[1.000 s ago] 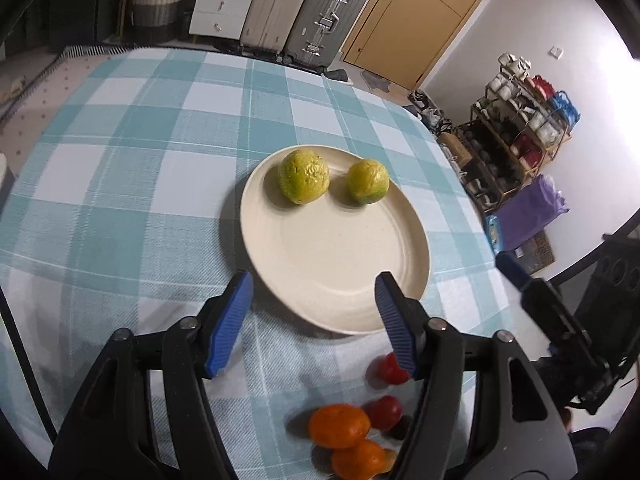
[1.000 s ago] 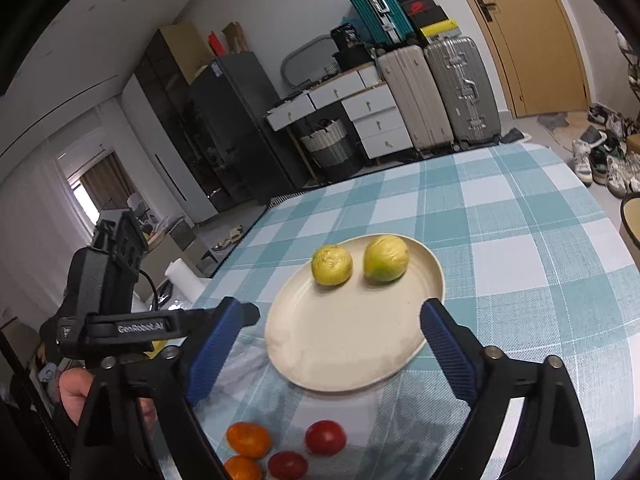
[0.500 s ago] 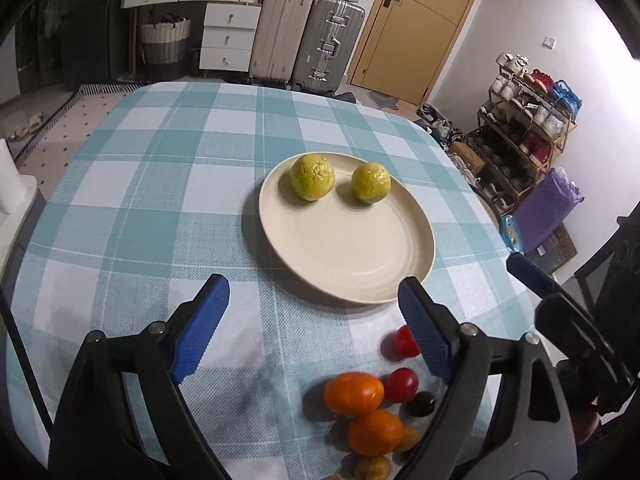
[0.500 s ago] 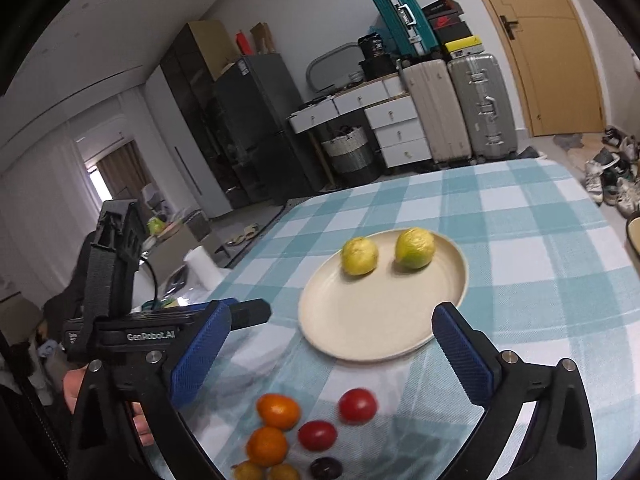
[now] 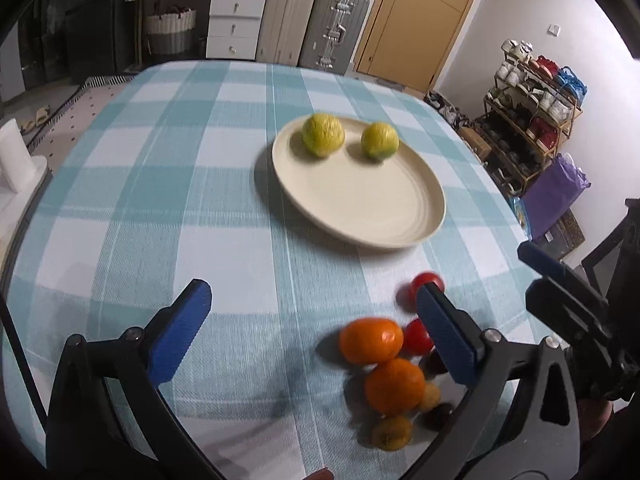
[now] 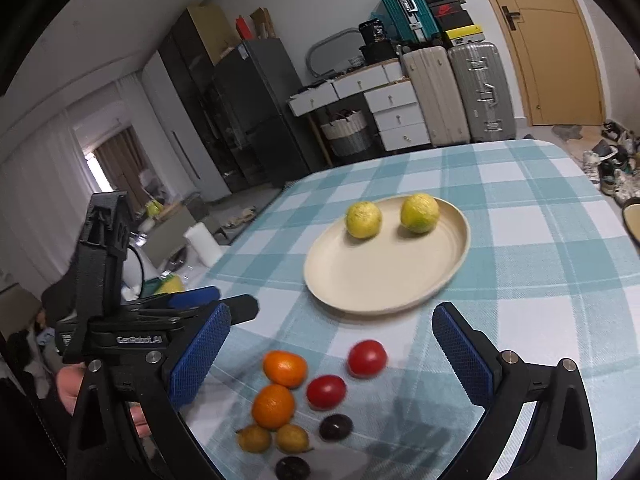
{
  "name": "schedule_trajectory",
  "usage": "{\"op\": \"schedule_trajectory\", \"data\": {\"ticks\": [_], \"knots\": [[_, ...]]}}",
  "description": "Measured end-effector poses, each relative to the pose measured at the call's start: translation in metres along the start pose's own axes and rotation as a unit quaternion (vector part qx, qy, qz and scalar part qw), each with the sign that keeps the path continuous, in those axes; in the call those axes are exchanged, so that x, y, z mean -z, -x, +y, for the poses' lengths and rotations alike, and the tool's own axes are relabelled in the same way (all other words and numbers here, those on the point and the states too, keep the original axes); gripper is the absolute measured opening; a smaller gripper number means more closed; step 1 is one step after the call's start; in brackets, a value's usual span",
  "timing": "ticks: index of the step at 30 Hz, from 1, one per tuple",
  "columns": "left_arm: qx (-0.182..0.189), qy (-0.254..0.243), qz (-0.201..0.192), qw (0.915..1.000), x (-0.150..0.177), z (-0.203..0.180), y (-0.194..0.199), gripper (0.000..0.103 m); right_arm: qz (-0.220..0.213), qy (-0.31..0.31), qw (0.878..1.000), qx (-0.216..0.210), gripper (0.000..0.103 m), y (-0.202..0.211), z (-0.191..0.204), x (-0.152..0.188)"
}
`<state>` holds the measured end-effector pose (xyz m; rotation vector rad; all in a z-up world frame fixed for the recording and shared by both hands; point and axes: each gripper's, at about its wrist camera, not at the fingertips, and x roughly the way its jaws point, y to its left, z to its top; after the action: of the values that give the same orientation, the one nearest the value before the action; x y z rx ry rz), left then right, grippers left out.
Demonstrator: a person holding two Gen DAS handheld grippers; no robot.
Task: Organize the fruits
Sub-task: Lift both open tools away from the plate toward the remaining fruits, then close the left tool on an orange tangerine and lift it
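- Landmark: the cream plate [image 6: 386, 268] on the checked tablecloth [image 5: 168, 184]; every place below is given relative to it.
- Left gripper [image 5: 316, 334]: it sits on the near side of the plate [image 5: 360, 200], well apart from the rim. Its jaws are opening and already stand wide; nothing lies between the blue pads, only bare cloth. Its right pad overlaps the fruit cluster in the left wrist view, but contact cannot be told.
- On the plate: 2 yellow-green citrus [image 5: 323, 135] [image 5: 379, 140] rest side by side at the far rim, apart from each other.
- Loose fruit, nearer the camera than the plate: 2 oranges [image 6: 285, 369] [image 6: 273, 406], 2 red tomatoes [image 6: 367, 358] [image 6: 326, 391], 2 small yellow fruits [image 6: 254, 437] and 2 dark round fruits [image 6: 336, 426]. The cluster runs roughly away from the plate's near rim, oranges on its left side, tomatoes on its right.
- Right gripper [image 6: 326, 362]: jaws fully apart, holding and touching nothing. The oranges and tomatoes lie between and below its 2 pads, so this hand appears the better placed; the nearer tomato sits closest to its centre line.
- Judgement: the coming move probably turns on lowering the right gripper onto 1 round fruit, then carrying it away from the camera to the plate's bare near half.
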<state>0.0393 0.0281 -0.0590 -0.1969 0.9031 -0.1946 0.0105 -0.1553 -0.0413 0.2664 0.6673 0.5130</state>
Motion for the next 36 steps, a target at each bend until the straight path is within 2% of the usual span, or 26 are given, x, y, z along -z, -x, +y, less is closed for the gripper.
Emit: {"op": "schedule_trajectory", "data": {"ticks": [4, 11, 17, 22, 28, 31, 32, 36], "knots": [[0.010, -0.001, 0.016, 0.9998, 0.007, 0.001, -0.008, 0.102, 0.008, 0.006, 1.000, 0.020, 0.103, 0.001, -0.002, 0.008], [0.035, -0.018, 0.046, 0.9982, 0.013, -0.007, -0.020, 0.102, 0.015, -0.003, 1.000, 0.028, 0.103, -0.001, -0.007, 0.016], [0.069, 0.001, 0.066, 0.9955, 0.013, -0.003, -0.028, 0.099, 0.025, -0.003, 0.999, 0.027, 0.103, -0.004, -0.008, 0.016], [0.086, -0.005, 0.076, 0.9934, 0.015, -0.004, -0.032, 0.086, 0.026, -0.003, 0.999, 0.026, 0.103, -0.004, -0.008, 0.016], [0.107, -0.008, 0.085, 0.9905, 0.016, -0.005, -0.037, 0.064, 0.032, -0.006, 0.999, 0.026, 0.103, -0.006, -0.008, 0.017], [0.126, -0.004, 0.088, 0.9882, 0.017, -0.004, -0.039, 0.052, 0.033, -0.003, 0.999, 0.027, 0.103, -0.006, -0.007, 0.017], [0.131, -0.004, 0.089, 0.9874, 0.017, -0.004, -0.039, 0.042, 0.033, -0.002, 0.999, 0.027, 0.103, -0.006, -0.007, 0.017], [0.151, -0.010, 0.088, 0.9846, 0.017, -0.004, -0.040, 0.037, 0.035, -0.001, 0.999, 0.030, 0.103, -0.007, -0.007, 0.017]]}}
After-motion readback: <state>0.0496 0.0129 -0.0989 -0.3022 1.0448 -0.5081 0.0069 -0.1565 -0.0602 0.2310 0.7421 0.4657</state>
